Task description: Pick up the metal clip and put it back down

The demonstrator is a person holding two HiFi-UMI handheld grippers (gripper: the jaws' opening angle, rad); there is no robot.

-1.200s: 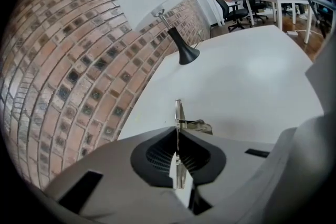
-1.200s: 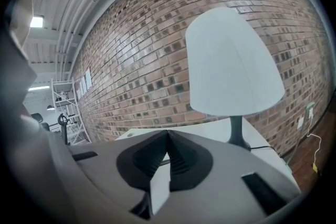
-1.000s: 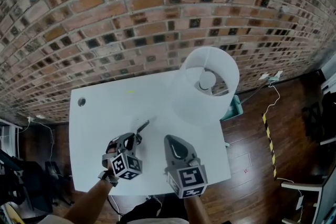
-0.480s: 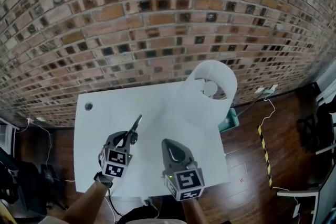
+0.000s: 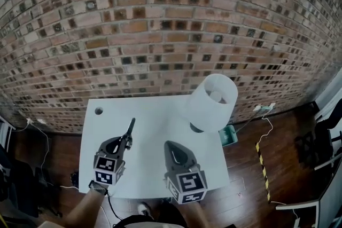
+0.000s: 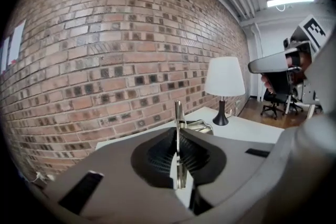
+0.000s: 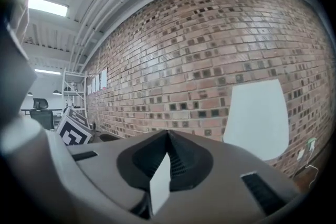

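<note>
While the left gripper (image 6: 177,140) pinches it, the flat metal clip (image 6: 178,113) gleams.

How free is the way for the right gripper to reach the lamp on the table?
Probably yes. Only bare table lies between the right gripper and the lamp. The left gripper, with the clip, is on the other side. The right one is shut and must open first.

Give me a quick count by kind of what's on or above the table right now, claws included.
Metal clip: 1
Lamp: 1
Claws: 2, the left claw shut on the clip, the right claw shut and empty
Total: 4
</note>
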